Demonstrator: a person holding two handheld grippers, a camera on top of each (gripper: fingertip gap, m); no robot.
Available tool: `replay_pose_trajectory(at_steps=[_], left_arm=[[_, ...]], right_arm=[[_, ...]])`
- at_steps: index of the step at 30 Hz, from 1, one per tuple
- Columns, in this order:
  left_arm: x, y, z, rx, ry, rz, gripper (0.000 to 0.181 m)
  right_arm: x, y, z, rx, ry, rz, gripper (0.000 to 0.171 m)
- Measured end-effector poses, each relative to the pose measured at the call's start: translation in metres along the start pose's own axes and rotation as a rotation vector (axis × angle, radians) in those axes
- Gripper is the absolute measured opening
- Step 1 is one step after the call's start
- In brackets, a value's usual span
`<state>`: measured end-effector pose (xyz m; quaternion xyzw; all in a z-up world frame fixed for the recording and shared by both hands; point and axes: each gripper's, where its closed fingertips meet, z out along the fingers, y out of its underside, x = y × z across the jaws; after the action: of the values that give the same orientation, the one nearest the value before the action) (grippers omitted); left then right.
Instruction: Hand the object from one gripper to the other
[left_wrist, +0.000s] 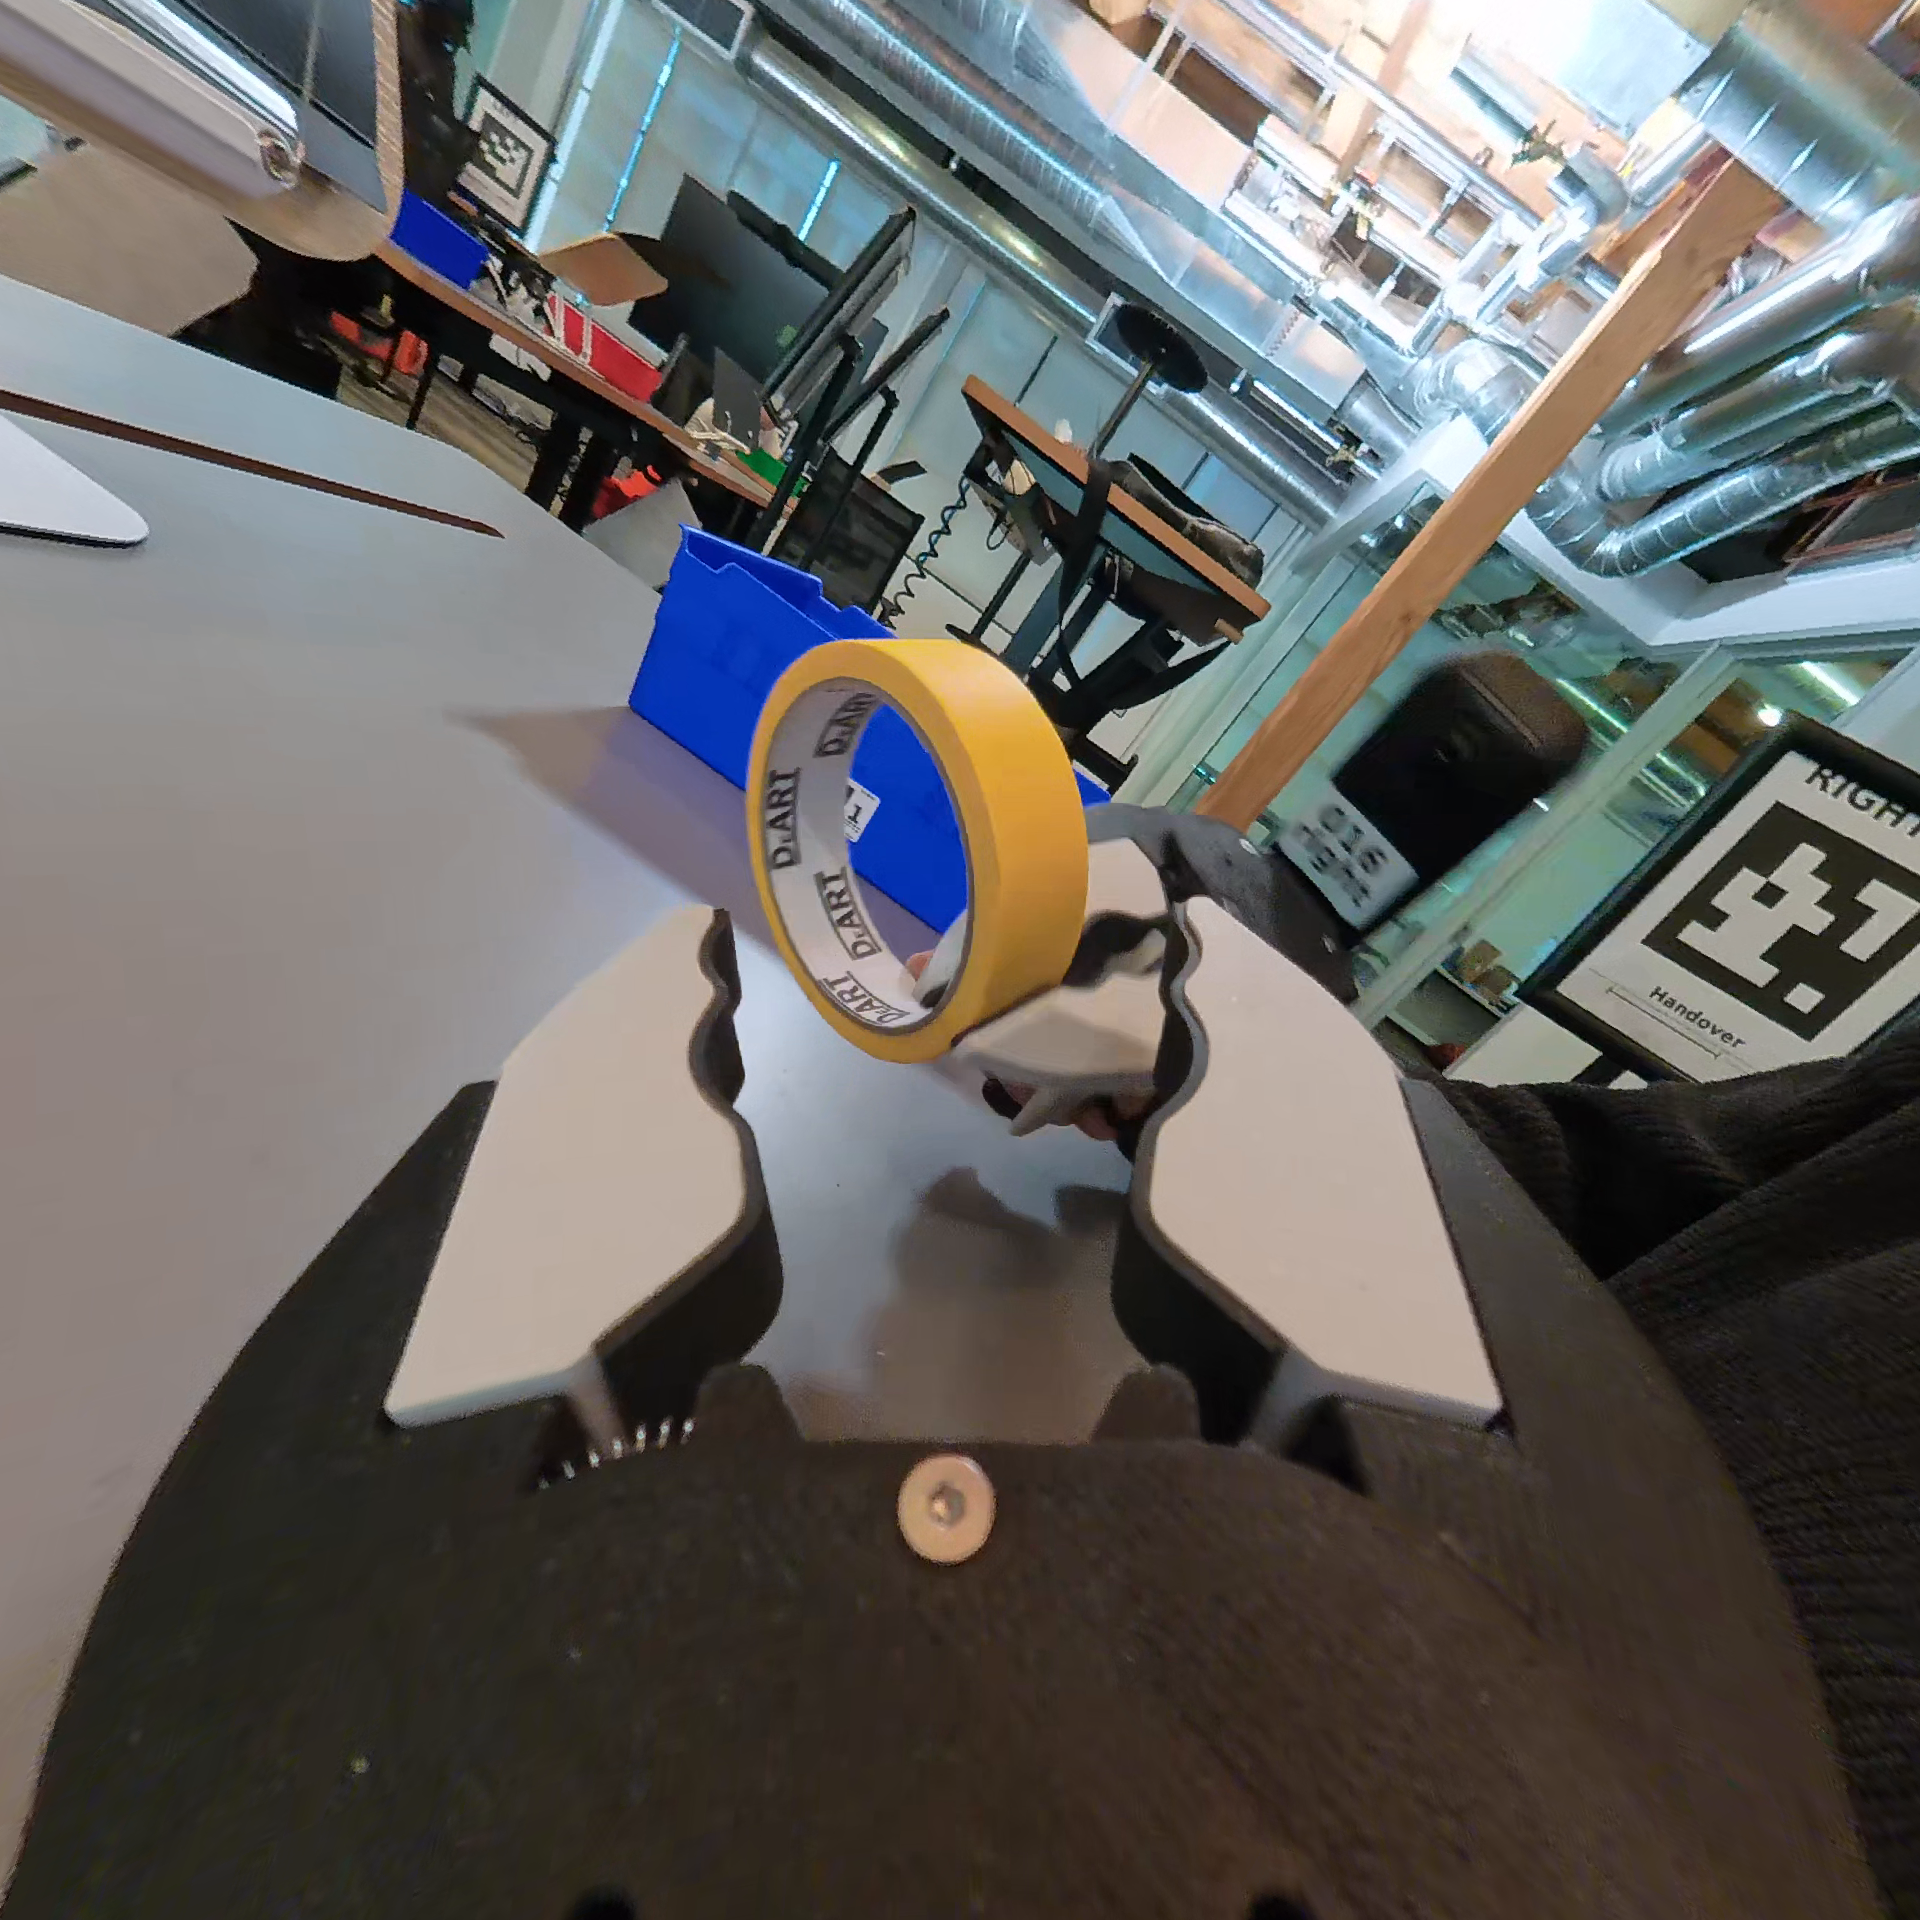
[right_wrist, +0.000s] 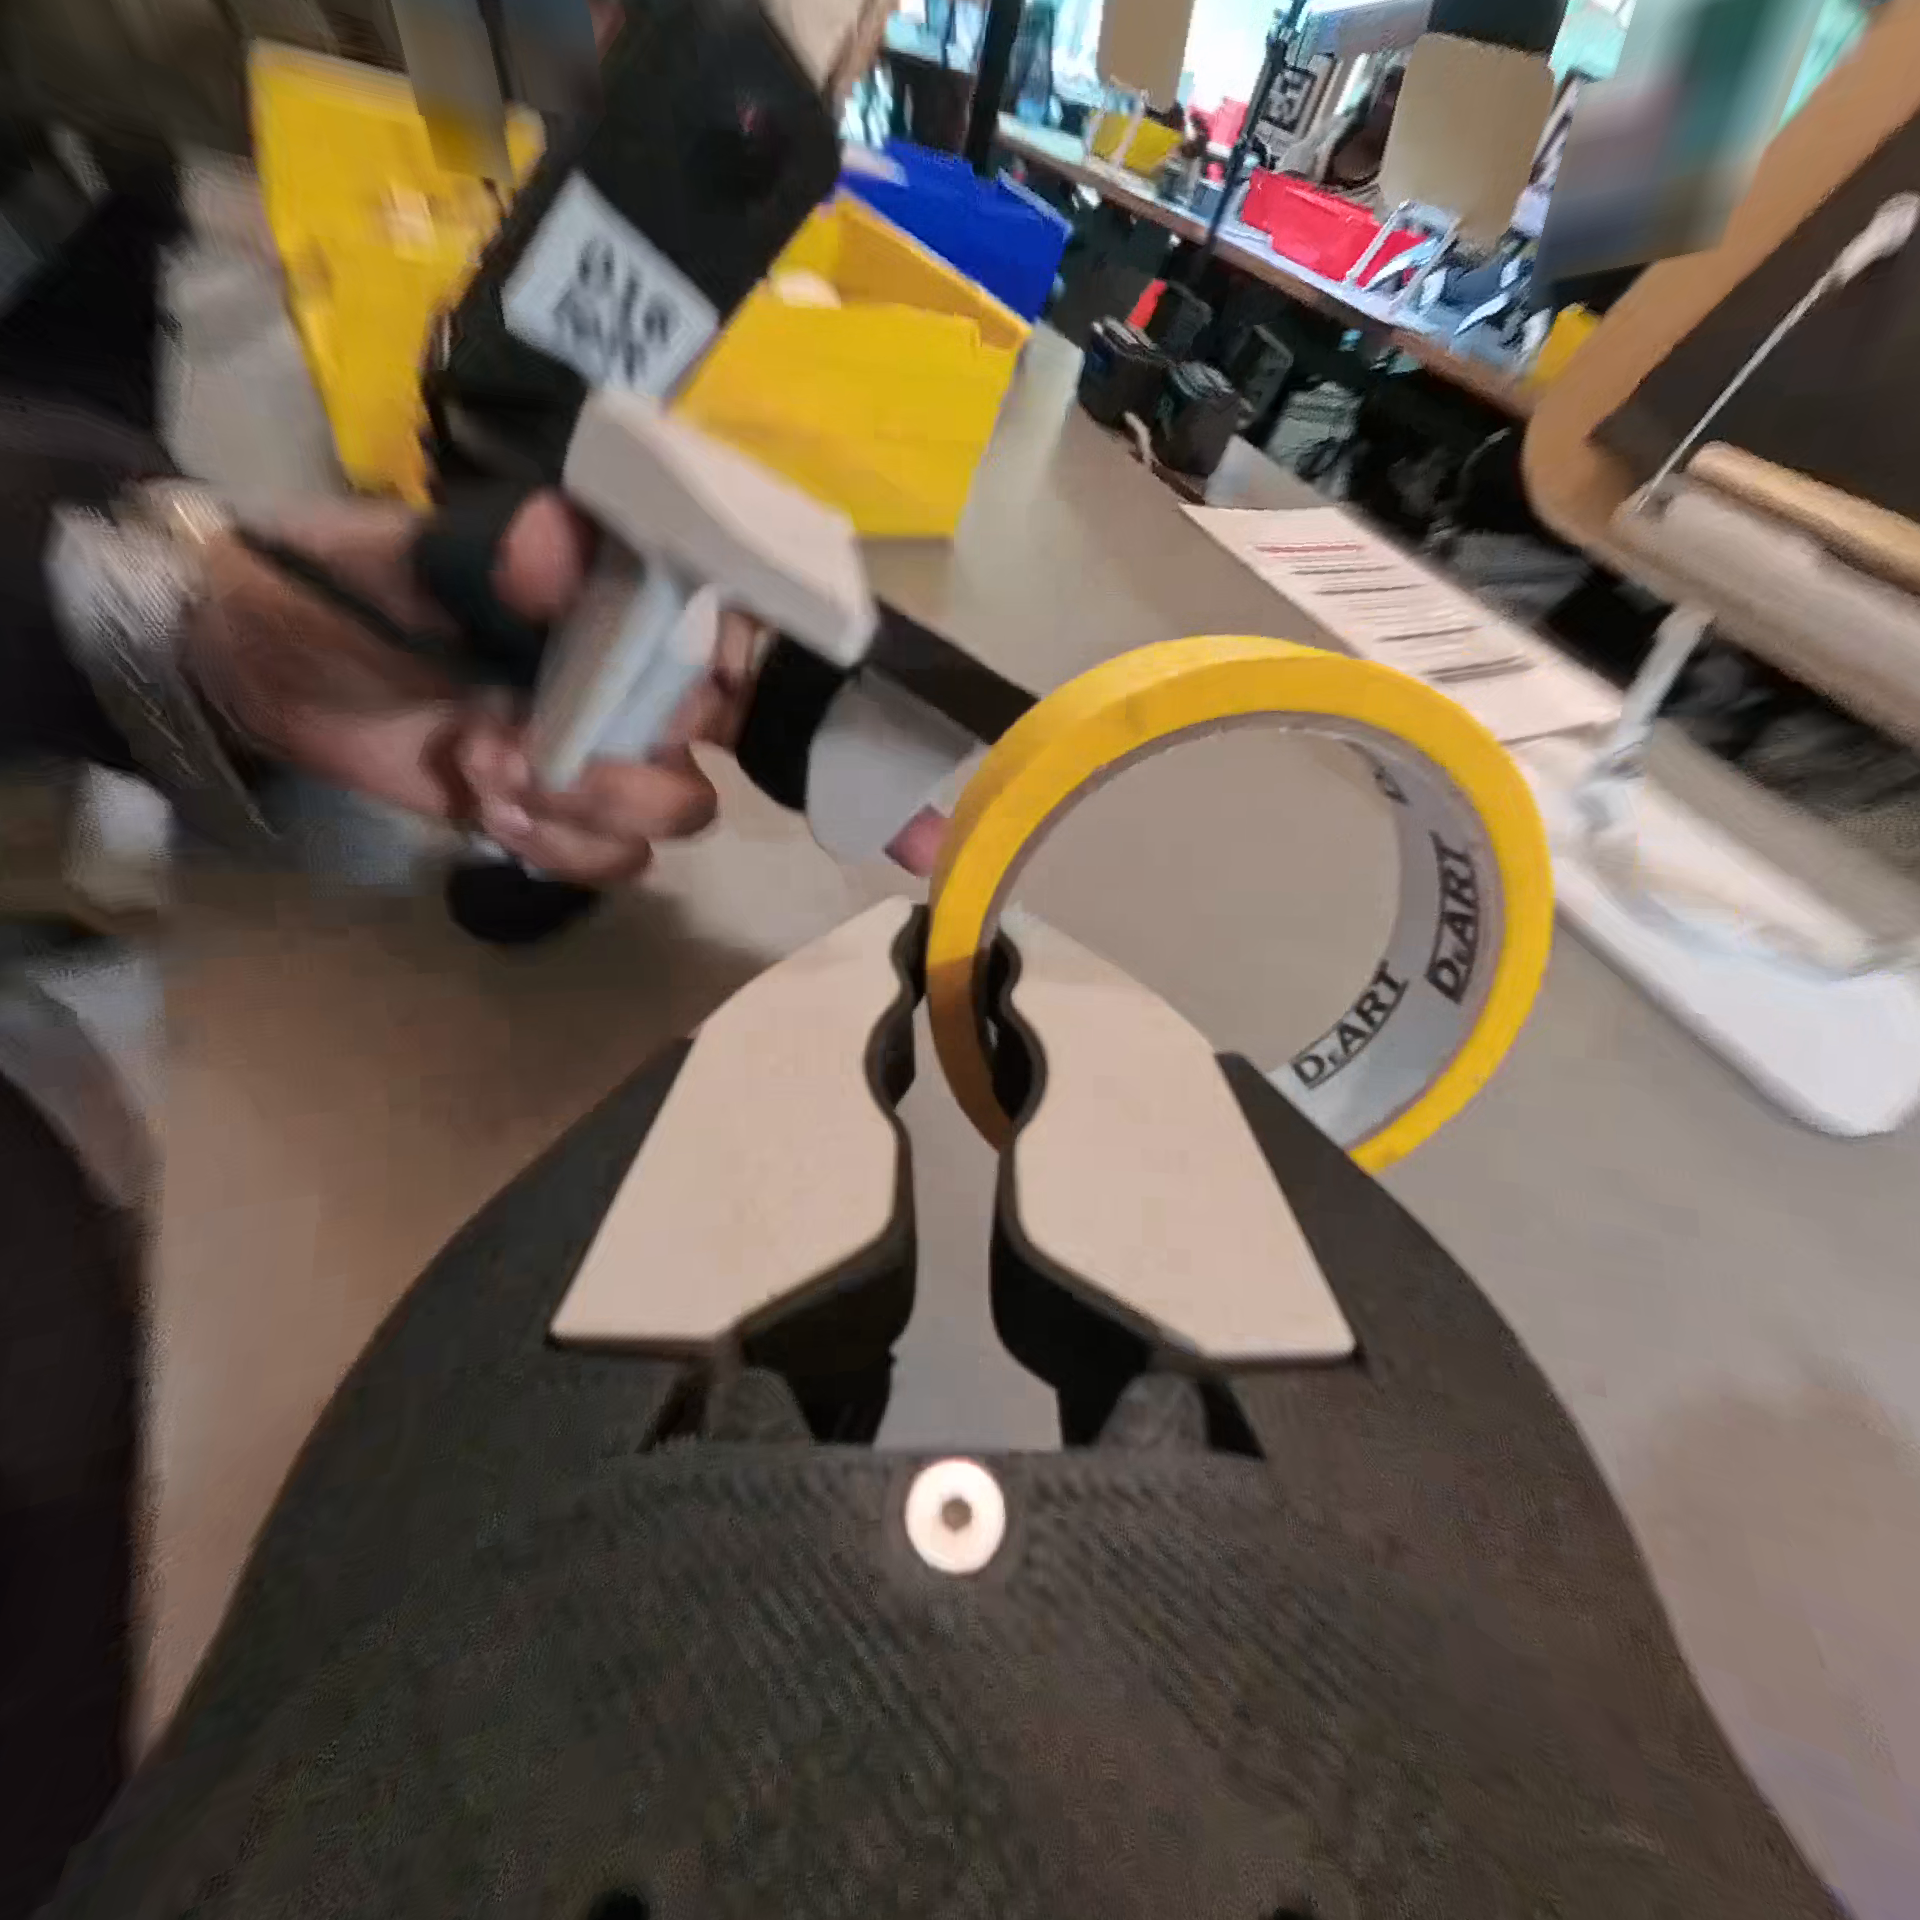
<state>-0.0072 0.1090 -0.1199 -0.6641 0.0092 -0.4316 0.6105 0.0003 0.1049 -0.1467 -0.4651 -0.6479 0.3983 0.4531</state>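
The right gripper (right_wrist: 956, 971) was clenched on the yellow masking tape roll (right_wrist: 1236, 883), the band of the roll being pinched between the two grey fingers (right_wrist: 769, 1164) near their tips, with one finger outside the ring and the other inside it. The roll was held on edge above the grey table (right_wrist: 1662, 1351), clear of its surface, its printed grey core turned toward the camera. In the left wrist view the same roll (left_wrist: 997, 821) was seen just ahead of the left gripper (left_wrist: 951, 987), whose jaws were spread wide with nothing between them; the roll was not touched by its fingers (left_wrist: 603, 1174). The right gripper (left_wrist: 1049, 1023) was visible there at the roll's lower edge, beside the left gripper's right fingertip. A blue plastic bin (left_wrist: 727, 644) stood on the table behind the roll. In the right wrist view the left gripper (right_wrist: 717, 530) was seen, blurred, up and to the left of the roll, gripped by a hand (right_wrist: 499, 727). A yellow bin (right_wrist: 883, 416) was seen behind it, and a printed sheet of paper (right_wrist: 1403, 613) lay on the table beyond the roll.
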Motion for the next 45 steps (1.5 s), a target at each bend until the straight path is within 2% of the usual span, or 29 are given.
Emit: replay_pose_trajectory(at_steps=[3, 6, 10, 13, 15, 17, 20, 21, 22, 26, 31, 37, 39, 42, 45], left_arm=[[0.005, 0.009, 0.004, -0.050, 0.017, 0.026, 0.081], [0.008, 0.022, 0.009, -0.128, 0.003, 0.120, 0.081], [0.010, 0.023, 0.011, -0.152, -0.104, 0.450, 0.069], [0.008, 0.040, 0.012, -0.246, -0.143, 0.612, 0.067], [0.010, 0.050, 0.015, -0.303, -0.131, 0.655, 0.060], [0.013, 0.054, 0.017, -0.319, -0.123, 0.695, 0.044], [0.020, 0.061, 0.017, -0.344, -0.086, 0.748, 0.037], [0.021, 0.064, 0.018, -0.360, -0.082, 0.774, 0.032], [0.020, 0.068, 0.017, -0.379, -0.087, 0.810, 0.018], [0.018, 0.073, 0.018, -0.430, -0.099, 0.851, 0.012], [0.025, 0.060, 0.018, -0.346, -0.070, 0.706, 0.012], [0.030, 0.021, 0.006, -0.142, 0.023, 0.392, 0.011], [0.032, 0.013, 0.003, -0.108, 0.064, 0.315, 0.011], [0.037, 0.017, 0.002, -0.134, 0.106, 0.295, 0.012], [0.047, 0.030, 0.006, -0.197, 0.163, 0.310, 0.011]], right_arm=[[0.004, -0.016, -0.009, 0.133, -0.136, 0.350, 0.010], [0.010, -0.028, -0.019, 0.240, -0.262, 0.590, 0.010], [0.010, -0.033, -0.025, 0.291, -0.413, 0.805, 0.010], [0.009, -0.037, -0.028, 0.320, -0.493, 0.904, 0.010], [0.006, -0.039, -0.030, 0.328, -0.555, 0.954, 0.010], [0.000, -0.039, -0.030, 0.311, -0.638, 1.010, 0.010], [-0.006, -0.042, -0.030, 0.310, -0.715, 1.075, 0.011], [-0.007, -0.043, -0.030, 0.317, -0.729, 1.088, 0.011], [-0.008, -0.044, -0.031, 0.319, -0.744, 1.100, 0.011], [-0.011, -0.038, -0.028, 0.278, -0.732, 1.068, 0.013], [0.007, -0.040, -0.028, 0.381, -0.578, 0.957, 0.044], [0.037, -0.037, -0.033, 0.470, -0.445, 0.986, 0.067], [0.038, -0.034, -0.029, 0.455, -0.414, 0.980, 0.088], [0.029, -0.029, -0.018, 0.388, -0.348, 0.869, 0.130], [0.012, -0.029, -0.011, 0.340, -0.378, 0.820, 0.146]])
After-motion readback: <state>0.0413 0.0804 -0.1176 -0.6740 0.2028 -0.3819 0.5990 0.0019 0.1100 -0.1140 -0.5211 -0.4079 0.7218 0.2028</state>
